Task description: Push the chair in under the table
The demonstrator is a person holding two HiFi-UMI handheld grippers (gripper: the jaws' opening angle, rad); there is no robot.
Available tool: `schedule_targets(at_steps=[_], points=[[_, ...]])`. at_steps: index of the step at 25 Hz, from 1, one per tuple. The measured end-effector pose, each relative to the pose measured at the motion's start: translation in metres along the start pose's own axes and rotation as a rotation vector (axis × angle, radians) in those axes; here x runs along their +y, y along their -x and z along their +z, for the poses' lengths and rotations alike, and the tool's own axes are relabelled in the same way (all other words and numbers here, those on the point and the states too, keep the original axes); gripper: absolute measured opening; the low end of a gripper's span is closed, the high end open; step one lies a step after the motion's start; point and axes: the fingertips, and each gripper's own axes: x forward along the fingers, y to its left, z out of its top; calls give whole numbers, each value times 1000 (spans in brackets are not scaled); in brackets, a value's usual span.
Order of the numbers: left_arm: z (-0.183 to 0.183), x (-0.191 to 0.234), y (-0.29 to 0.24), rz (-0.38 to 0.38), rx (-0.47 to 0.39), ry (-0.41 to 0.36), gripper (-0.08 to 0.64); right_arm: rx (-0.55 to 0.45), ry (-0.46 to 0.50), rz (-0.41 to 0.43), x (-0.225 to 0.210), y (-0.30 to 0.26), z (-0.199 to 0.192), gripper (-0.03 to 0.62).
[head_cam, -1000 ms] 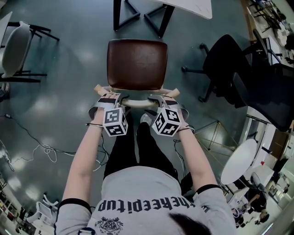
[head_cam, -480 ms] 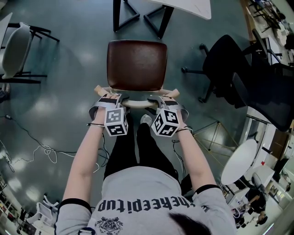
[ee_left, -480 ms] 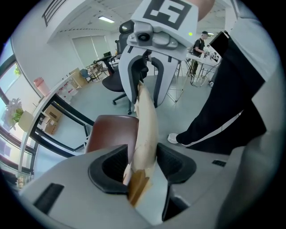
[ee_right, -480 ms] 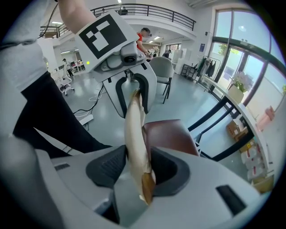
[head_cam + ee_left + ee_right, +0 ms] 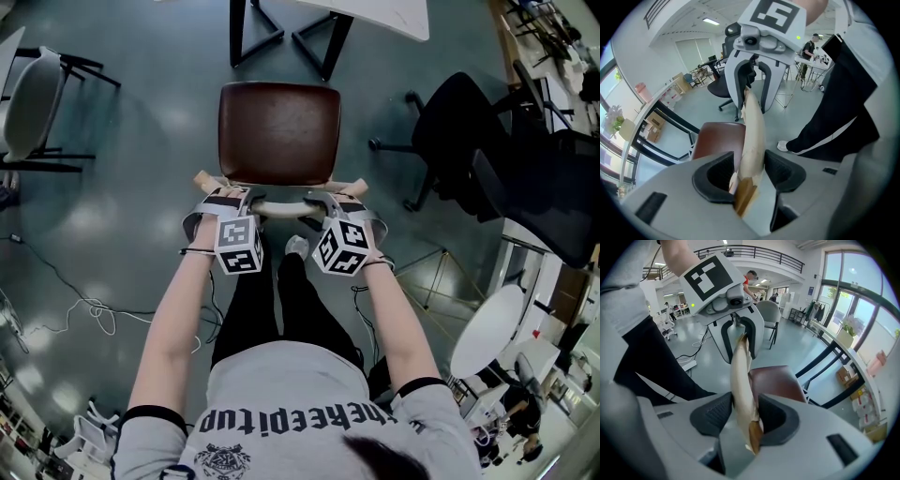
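left gripper point(image 5: 749, 169): clamped on the chair's pale wooden backrest point(image 5: 281, 210), rail sits right between the pads
right gripper point(image 5: 742, 412): same deal, closed on that backrest, just beside the left one
chair point(image 5: 279, 131): brown seat straight ahead of both grippers, down past the jaws
table point(image 5: 380, 13): beyond the seat, furthest from the grippers, black legs point(image 5: 323, 42) near the seat's far edge, seat not under it yet

Brown-seated chair point(image 5: 279, 131) stands upright, just short of the white table point(image 5: 384, 14).
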Motion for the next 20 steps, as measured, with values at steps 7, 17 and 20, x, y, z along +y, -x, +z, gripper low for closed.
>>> schedule_targets(at_steps=[7, 17, 20], points=[[1, 4, -1, 4, -1, -1, 213, -3, 3, -2, -4, 0, -1, 183], [0, 37, -5, 11, 2, 2, 213, -9, 8, -21, -37, -5, 1, 186], [1, 37, -5, 8, 1, 0, 213, -14, 12, -20, -37, -4, 1, 186]])
